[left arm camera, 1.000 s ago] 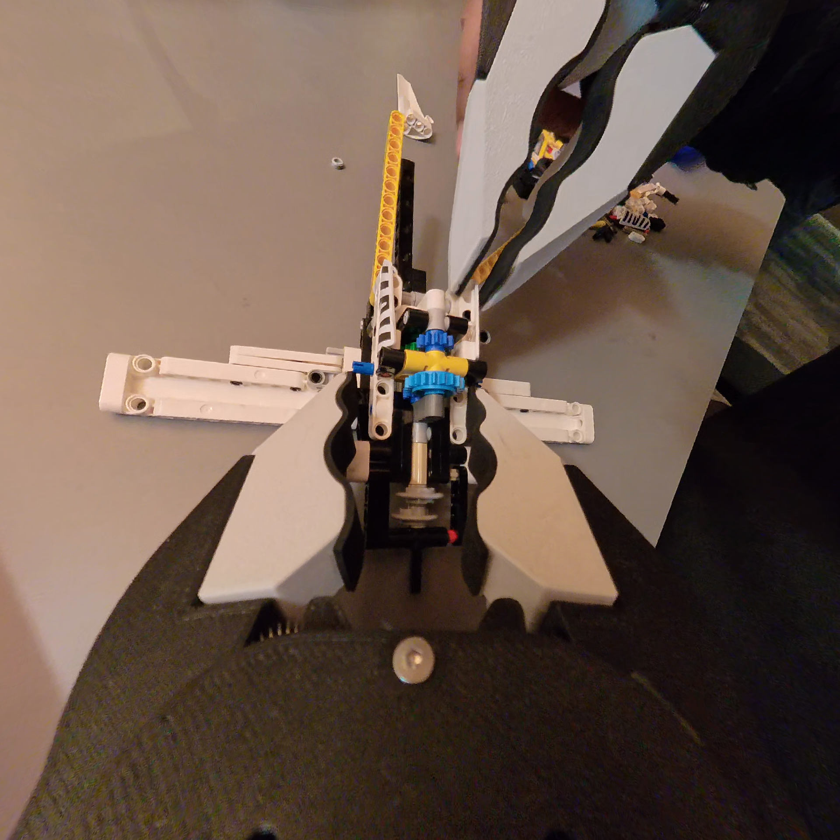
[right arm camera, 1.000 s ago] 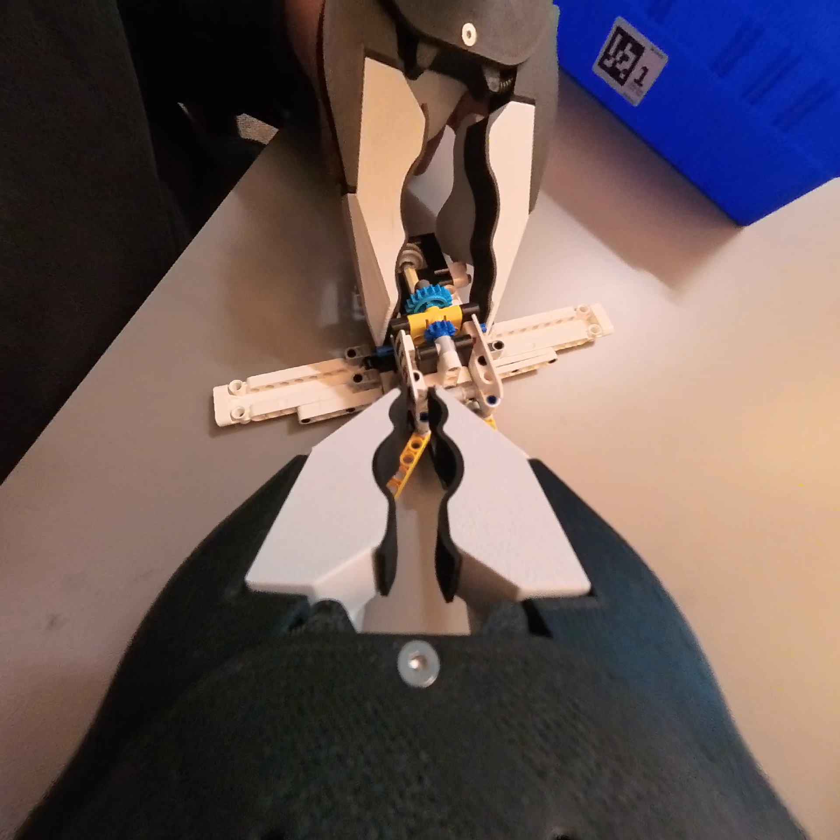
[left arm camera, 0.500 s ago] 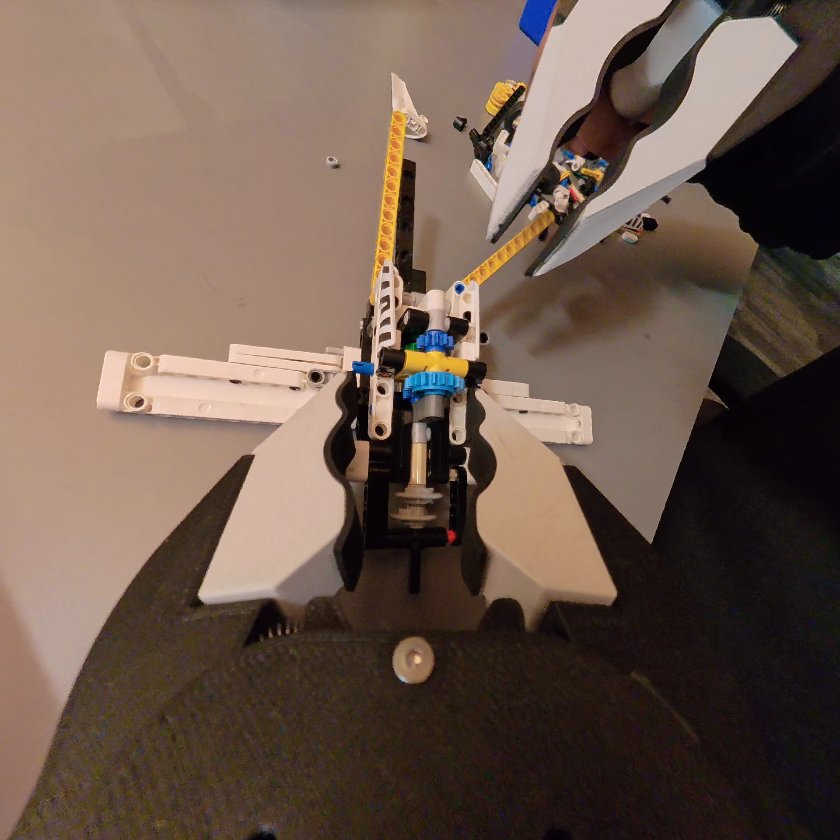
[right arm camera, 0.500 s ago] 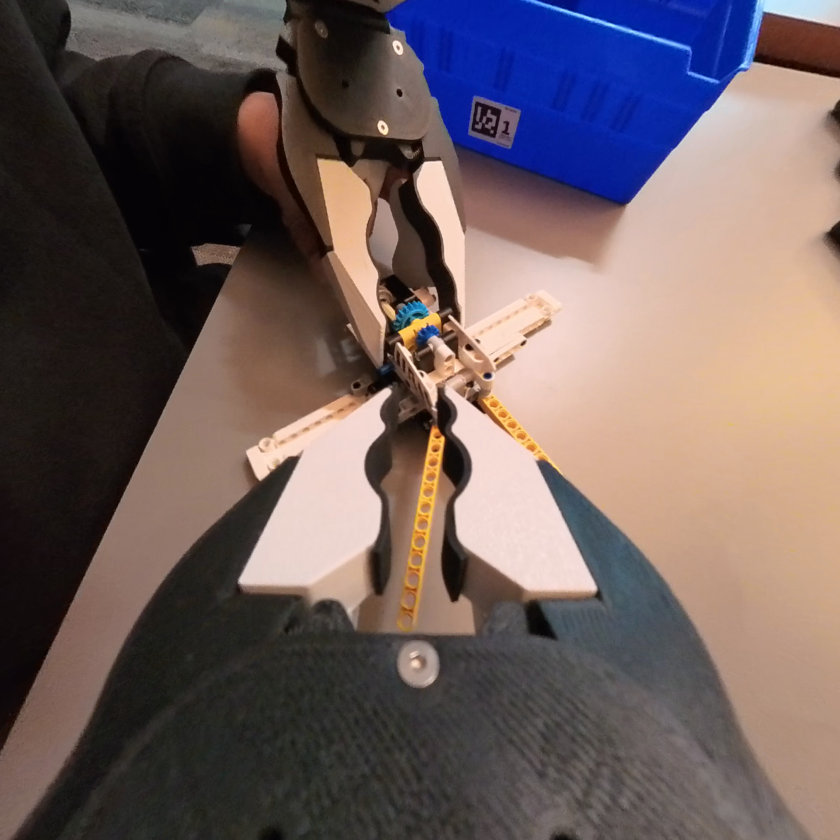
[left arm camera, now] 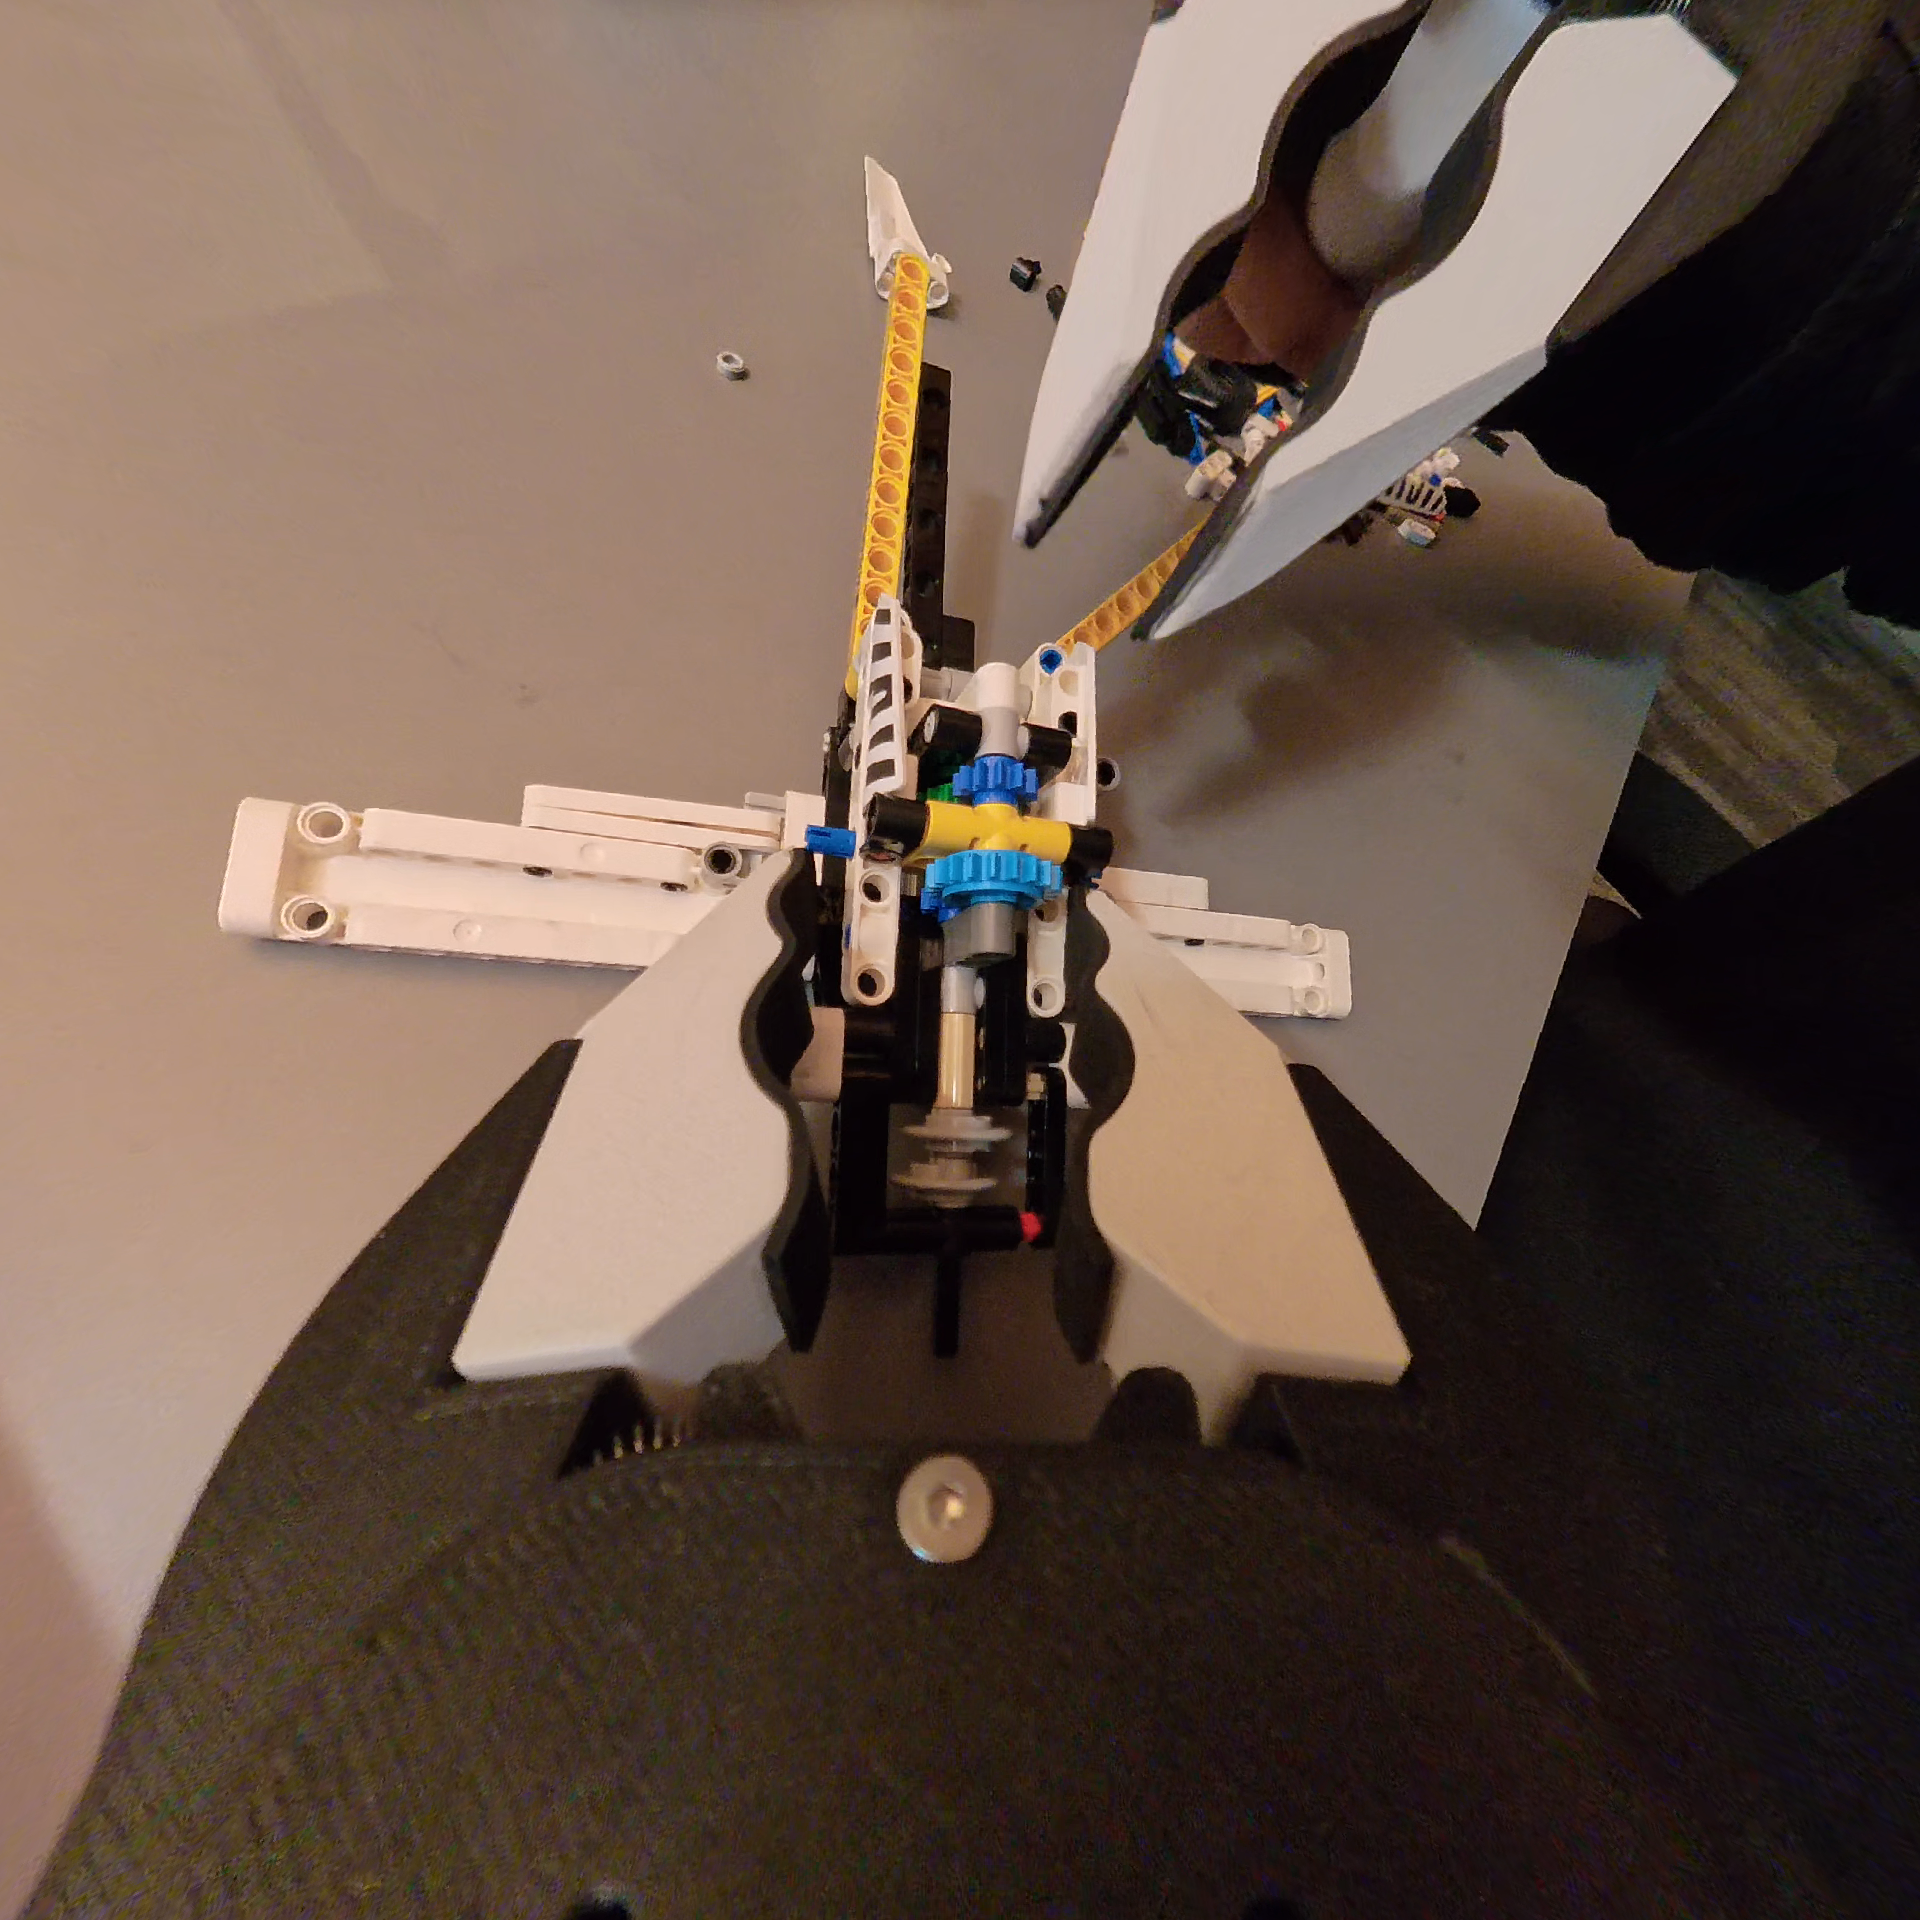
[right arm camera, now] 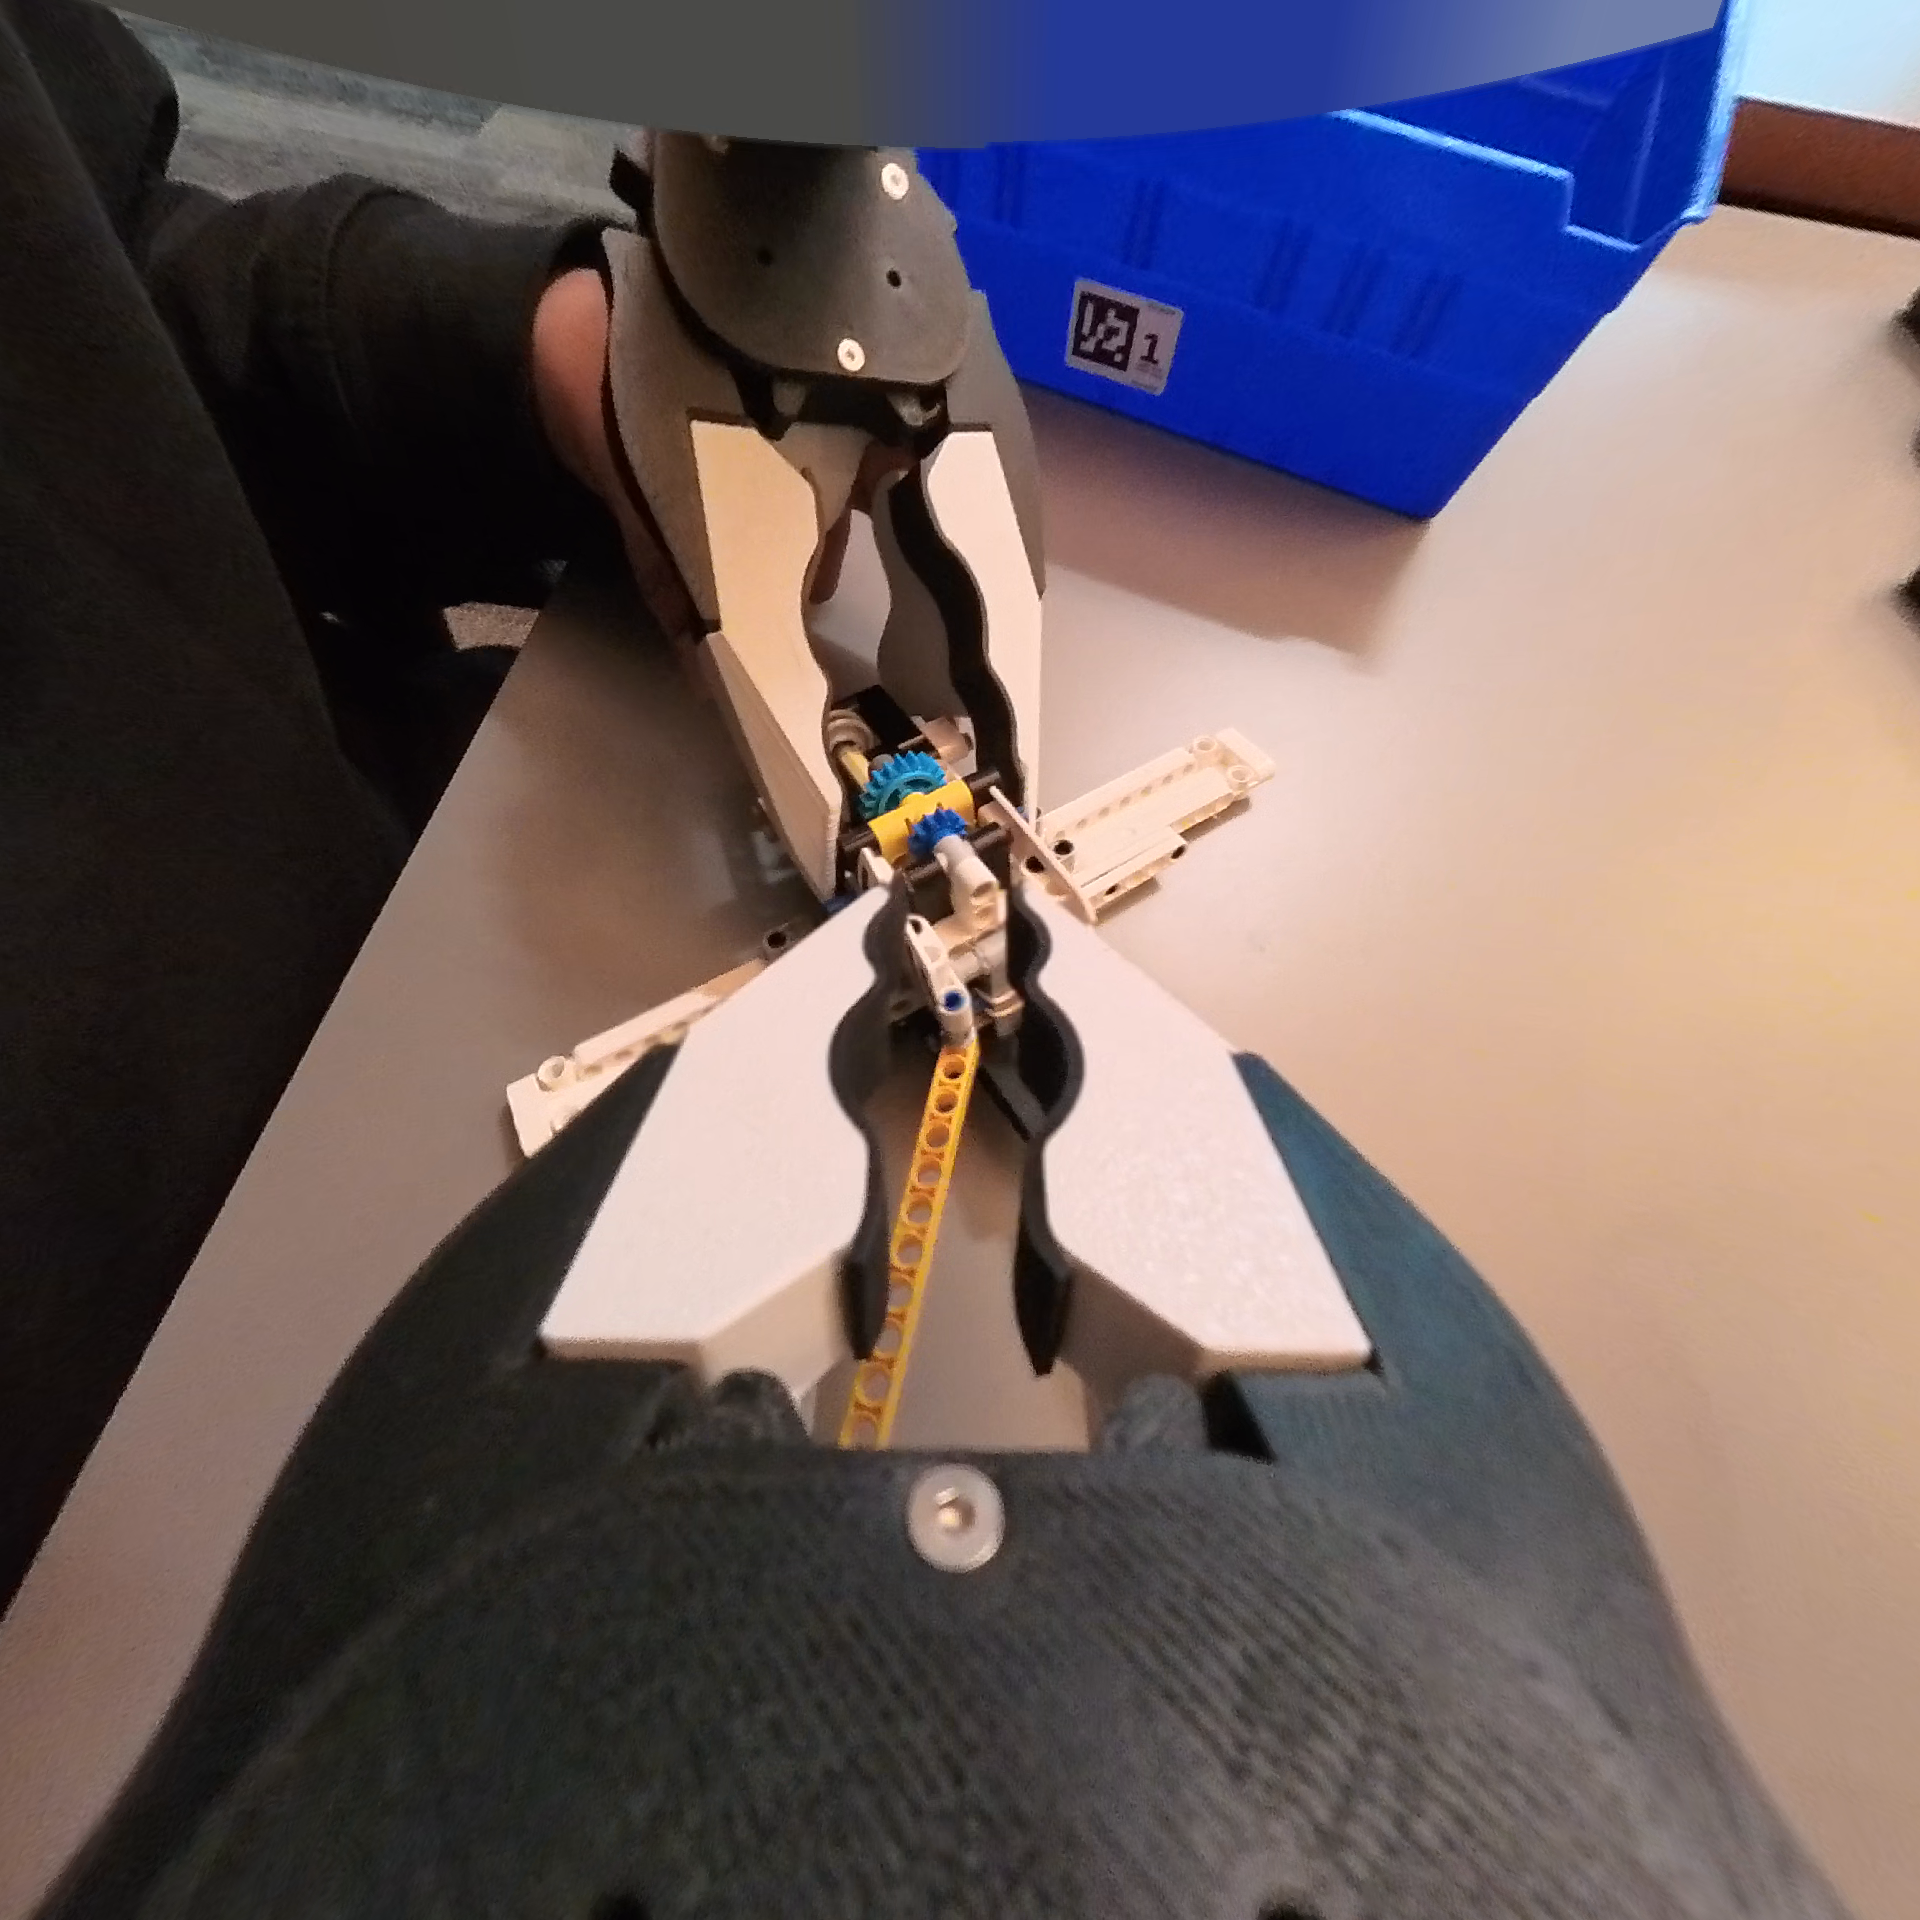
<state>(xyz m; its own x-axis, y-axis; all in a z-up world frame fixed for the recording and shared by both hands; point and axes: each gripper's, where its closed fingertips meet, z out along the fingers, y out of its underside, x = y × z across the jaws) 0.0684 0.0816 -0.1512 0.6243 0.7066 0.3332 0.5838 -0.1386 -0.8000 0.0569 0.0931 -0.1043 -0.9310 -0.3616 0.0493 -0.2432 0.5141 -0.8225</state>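
Your left gripper (left arm camera: 940,883) is clamped on the model (left arm camera: 951,935): both pads press the black frame at its near end, fingers flanking the grey shaft and blue gears (left arm camera: 992,873). The model sits on the table (left arm camera: 364,468), near its right edge. White beams (left arm camera: 488,883) stick out to either side of your fingertips, flat on the surface. Ahead of the left gripper a yellow beam (left arm camera: 899,436) runs straight away from you alongside a black one (left arm camera: 935,457), ending at a white fin (left arm camera: 894,213). A second yellow beam (left arm camera: 1132,597) angles off ahead and right. Your right gripper (left arm camera: 1091,587) hangs above that beam, jaws apart, nothing pinched; in the left wrist view its tips are off the model, just beyond its far end. From the right wrist view the right gripper (right arm camera: 951,925) straddles the same yellow beam (right arm camera: 925,1195), which runs back between the fingers, with gaps on both sides. The model's white tail end (right arm camera: 966,956) sits at its tips; whether a pad touches it, can't tell. Beyond the right gripper's tips you see the left gripper (right arm camera: 914,831) gripping the model from the opposite side, a hand (right arm camera: 571,374) and dark sleeve (right arm camera: 312,312) behind it. Farther ahead and right of it sits a blue bin (right arm camera: 1351,312) with a white sticker (right arm camera: 1122,338). Loose parts: a small grey ring (left arm camera: 732,364) ahead-left of the left gripper, a pile of pieces (left arm camera: 1226,416) behind the right gripper's fingers.
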